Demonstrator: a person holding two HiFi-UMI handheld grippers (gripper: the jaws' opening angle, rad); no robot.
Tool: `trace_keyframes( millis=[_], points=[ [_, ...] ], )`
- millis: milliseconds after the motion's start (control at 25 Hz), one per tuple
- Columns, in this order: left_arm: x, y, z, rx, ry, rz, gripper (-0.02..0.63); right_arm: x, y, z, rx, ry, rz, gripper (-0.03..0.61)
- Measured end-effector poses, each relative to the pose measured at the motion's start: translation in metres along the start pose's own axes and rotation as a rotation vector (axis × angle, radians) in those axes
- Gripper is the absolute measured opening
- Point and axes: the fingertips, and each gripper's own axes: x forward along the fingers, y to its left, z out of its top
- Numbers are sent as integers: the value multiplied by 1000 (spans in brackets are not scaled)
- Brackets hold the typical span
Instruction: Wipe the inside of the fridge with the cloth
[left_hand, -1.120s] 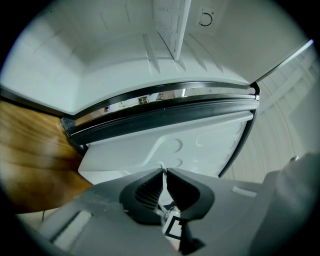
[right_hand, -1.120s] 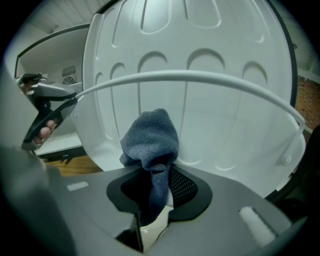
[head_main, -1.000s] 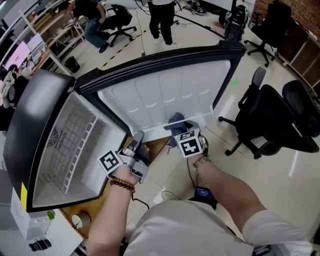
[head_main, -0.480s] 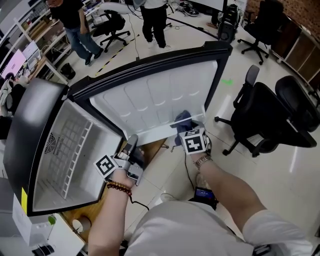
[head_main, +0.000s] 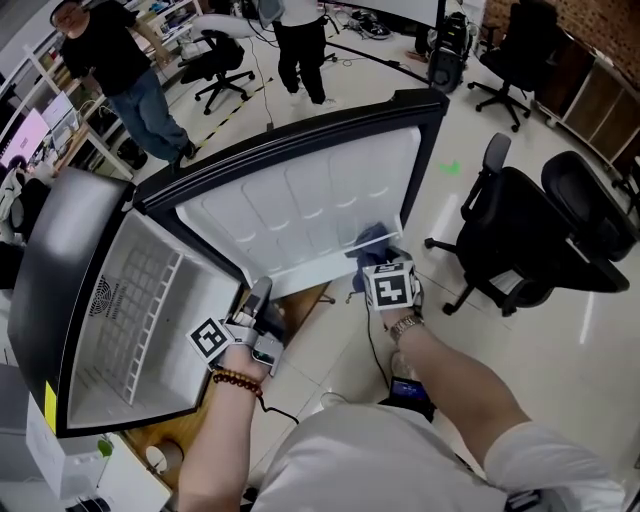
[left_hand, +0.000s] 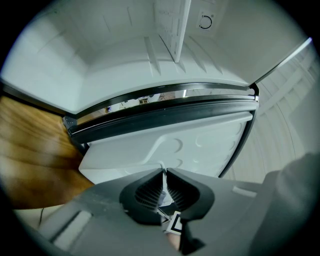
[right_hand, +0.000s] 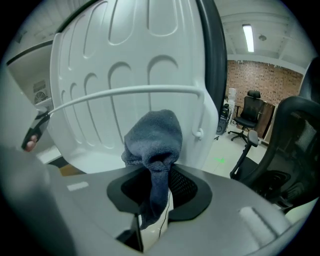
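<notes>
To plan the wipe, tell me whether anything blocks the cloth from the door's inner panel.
Only the white door rail crosses the panel just above the cloth in the right gripper; nothing else visible.

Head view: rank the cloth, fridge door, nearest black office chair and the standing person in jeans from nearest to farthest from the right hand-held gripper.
1. cloth, held in the jaws of the right hand-held gripper.
2. fridge door, just behind the cloth.
3. office chair, off to the right.
4. person in jeans, far upper left.
</notes>
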Motion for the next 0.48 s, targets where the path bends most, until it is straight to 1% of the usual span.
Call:
trace_keyframes(
  millis=[80,200,320,400,480],
  points=[
    [0,0,0,-1,-1,-1,26,-1,-3,-6,47,20,-4,97],
    [0,0,-1,-3,0,-2,26,-5,-8,-5,96,13,-11,97],
    [0,0,-1,-3,-1,-3,26,-7,-11,-17,172,56,-10,97],
    [0,1,-1,-5,-2,-3,26,-9,-14,-16,194,53,-8,96],
    [0,1,-1,-7,-2,-4,26,-11,-12,-16,217,48,11,96]
  ],
)
